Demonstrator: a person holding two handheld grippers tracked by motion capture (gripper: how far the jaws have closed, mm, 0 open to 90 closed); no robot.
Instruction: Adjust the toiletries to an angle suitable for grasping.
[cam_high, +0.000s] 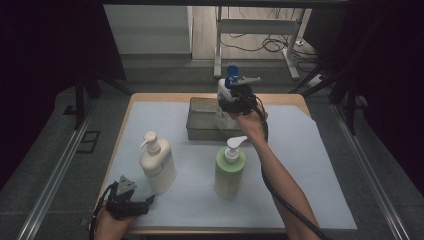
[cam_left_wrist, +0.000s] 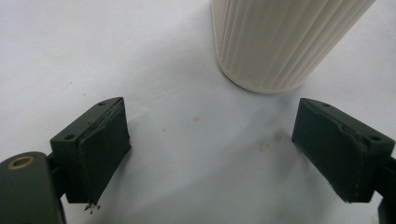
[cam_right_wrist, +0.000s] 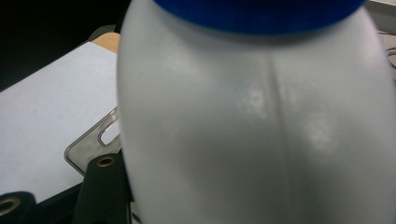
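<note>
My right gripper (cam_high: 235, 102) is clamped on the white bottle (cam_high: 224, 89) with the blue cap, held over the grey tray (cam_high: 200, 122). I think the step is placing it inside, so next I must lower it gently. My left gripper (cam_high: 131, 200), jaws apart, rests near the cream bottle (cam_high: 157, 164).

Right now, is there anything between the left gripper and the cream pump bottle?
No. In the left gripper view, bare white table cover runs from the open left gripper to the cream pump bottle.

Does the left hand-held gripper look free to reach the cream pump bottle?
Probably yes: the left hand-held gripper is open, with bare table cover between its jaws and the cream pump bottle just ahead.
</note>
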